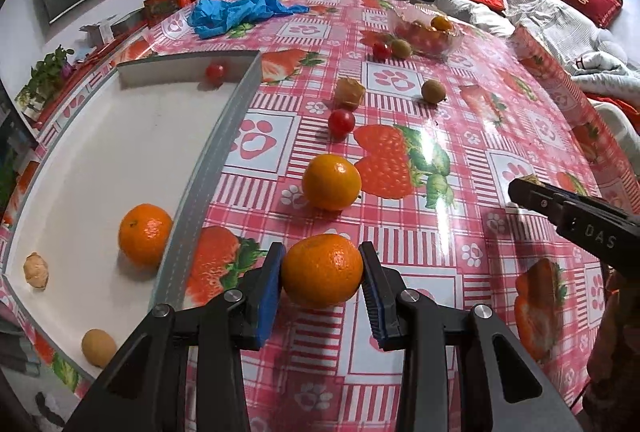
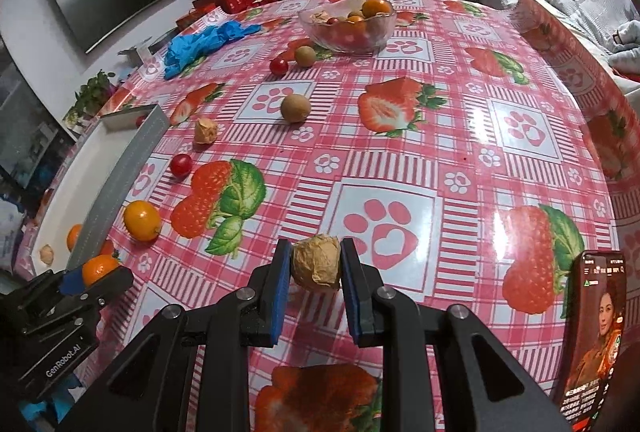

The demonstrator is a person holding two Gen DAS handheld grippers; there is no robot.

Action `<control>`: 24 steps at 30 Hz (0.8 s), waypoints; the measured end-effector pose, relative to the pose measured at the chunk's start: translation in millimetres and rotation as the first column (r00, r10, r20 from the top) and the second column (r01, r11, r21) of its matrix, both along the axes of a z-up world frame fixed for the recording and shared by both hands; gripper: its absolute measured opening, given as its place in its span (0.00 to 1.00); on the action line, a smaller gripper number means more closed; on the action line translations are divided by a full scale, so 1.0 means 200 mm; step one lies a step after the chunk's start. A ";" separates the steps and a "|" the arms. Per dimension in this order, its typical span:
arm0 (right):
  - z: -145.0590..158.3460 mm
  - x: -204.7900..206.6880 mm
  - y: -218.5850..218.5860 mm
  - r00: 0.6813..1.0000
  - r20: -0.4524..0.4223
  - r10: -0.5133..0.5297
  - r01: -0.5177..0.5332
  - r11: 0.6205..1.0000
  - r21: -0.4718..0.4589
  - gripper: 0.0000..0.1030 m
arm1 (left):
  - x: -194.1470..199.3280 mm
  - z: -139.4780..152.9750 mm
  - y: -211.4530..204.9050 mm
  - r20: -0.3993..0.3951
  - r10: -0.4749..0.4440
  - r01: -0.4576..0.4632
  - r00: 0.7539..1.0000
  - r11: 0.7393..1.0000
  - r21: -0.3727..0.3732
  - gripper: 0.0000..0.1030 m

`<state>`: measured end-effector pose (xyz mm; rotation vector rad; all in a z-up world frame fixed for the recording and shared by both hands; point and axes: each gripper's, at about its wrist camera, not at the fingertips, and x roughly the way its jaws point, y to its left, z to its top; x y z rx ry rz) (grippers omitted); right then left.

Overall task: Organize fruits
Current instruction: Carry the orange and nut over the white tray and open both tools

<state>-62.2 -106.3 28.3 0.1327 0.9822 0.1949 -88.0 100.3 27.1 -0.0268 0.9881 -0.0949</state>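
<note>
Table [image 2: 440,103] with strawberry-print cloth, fruit partly sorted. White tray [image 1: 100,159] at the table's left edge, already holding an orange [image 1: 145,234], a cherry tomato [image 1: 215,71] at its far wall and two small pale fruits near its close end. Glass bowl [image 2: 348,27] at the far side, filled with tomatoes and small oranges. Left gripper [image 1: 322,272], both pads pressed against an orange [image 1: 322,270] just right of the tray wall; whether it is lifted off the cloth cannot be told. Right gripper [image 2: 316,264], clamped on a papery husked fruit [image 2: 316,263] near the table's middle front. Still loose on the cloth: one orange [image 1: 331,181], two tomatoes [image 2: 181,164], two brown fruits [image 2: 295,107] and another husked fruit [image 2: 206,131]. Judged roughly halfway: six loose pieces remain, besides the two gripped ones.
</note>
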 end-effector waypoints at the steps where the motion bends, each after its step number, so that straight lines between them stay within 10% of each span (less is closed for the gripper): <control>1: 0.00 0.00 0.01 1.000 0.000 0.003 -0.003 1.000 0.002 0.26 | 0.00 0.01 0.01 0.003 0.001 -0.001 1.000 1.000 0.000 0.37; 24: 0.28 0.09 0.43 0.979 0.051 0.198 -0.200 0.979 0.050 0.26 | 0.00 0.33 0.32 0.123 0.023 -0.027 0.992 0.999 0.027 0.37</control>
